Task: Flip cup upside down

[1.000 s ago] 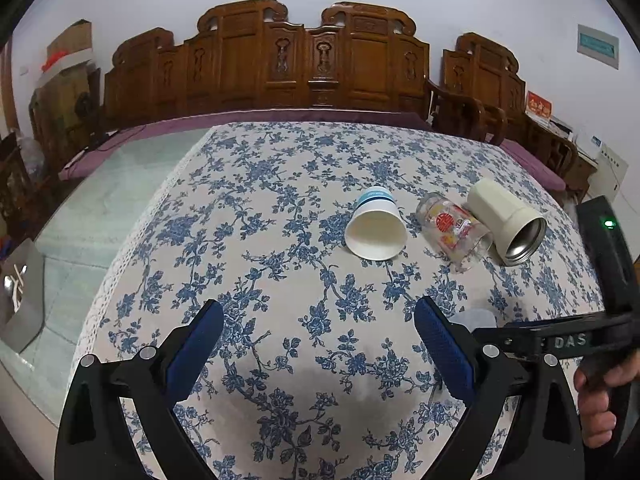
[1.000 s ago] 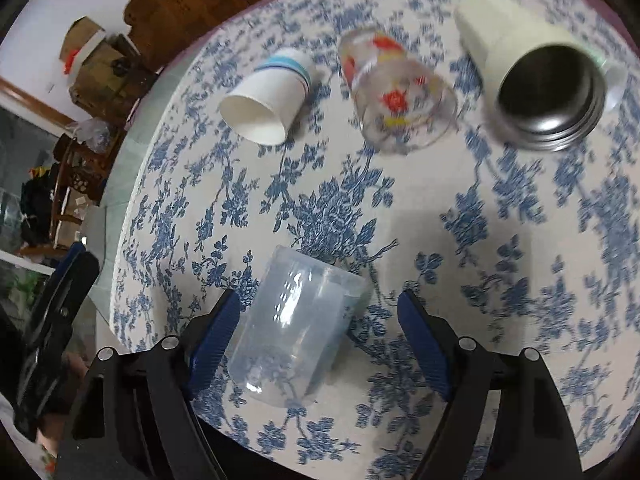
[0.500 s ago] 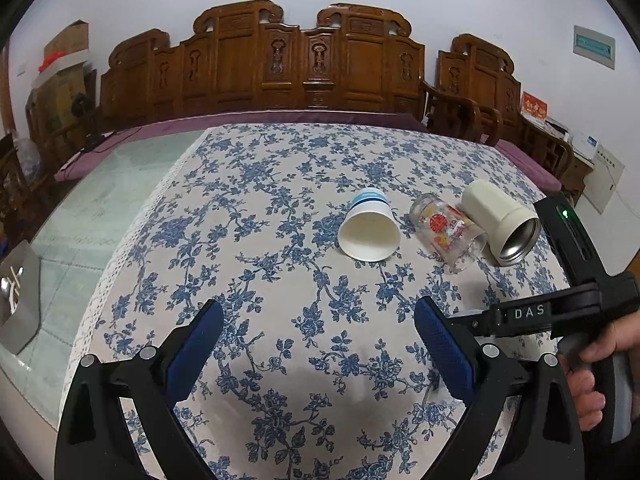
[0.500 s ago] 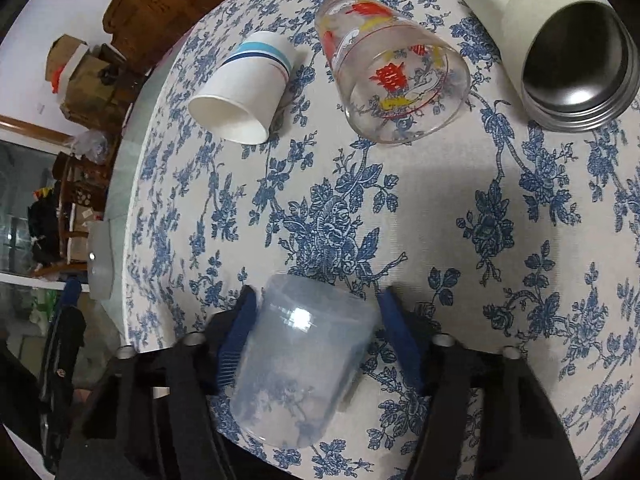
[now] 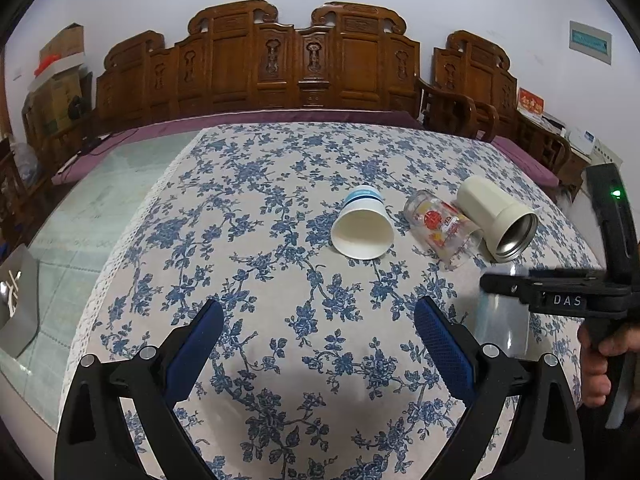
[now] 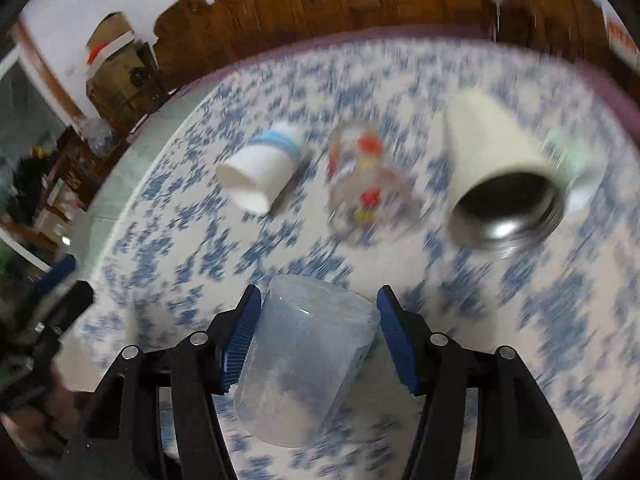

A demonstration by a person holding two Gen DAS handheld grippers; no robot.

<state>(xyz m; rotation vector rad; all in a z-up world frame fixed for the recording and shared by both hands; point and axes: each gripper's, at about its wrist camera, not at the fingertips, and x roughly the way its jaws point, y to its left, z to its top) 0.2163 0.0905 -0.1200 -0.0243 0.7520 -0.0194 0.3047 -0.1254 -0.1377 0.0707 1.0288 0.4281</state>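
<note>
Right gripper (image 6: 316,328) is clamped on the translucent plastic cup (image 6: 304,360), blue pads (image 6: 240,336) pressing both sides; the cup is tilted with its closed base away from the camera and its mouth toward it, held above the near right part of the surface (image 5: 260,240). In the left wrist view the same cup (image 5: 500,328) shows pale under the right gripper's black body, off the floral cloth as far as can be told. Left gripper (image 5: 320,344) hangs over the near edge of the surface, jaws spread wide, nothing between them. Toward the middle right of the surface three more vessels lie on their sides in a row: paper cup (image 5: 362,228) with blue bands, mouth toward the near edge; printed glass (image 5: 440,228) just beside it; cream steel-lined tumbler (image 5: 496,216) touching or nearly touching the glass. Right wrist view is motion blurred. Carved wooden bench (image 5: 300,60) stands past the far edge, against the wall.
</note>
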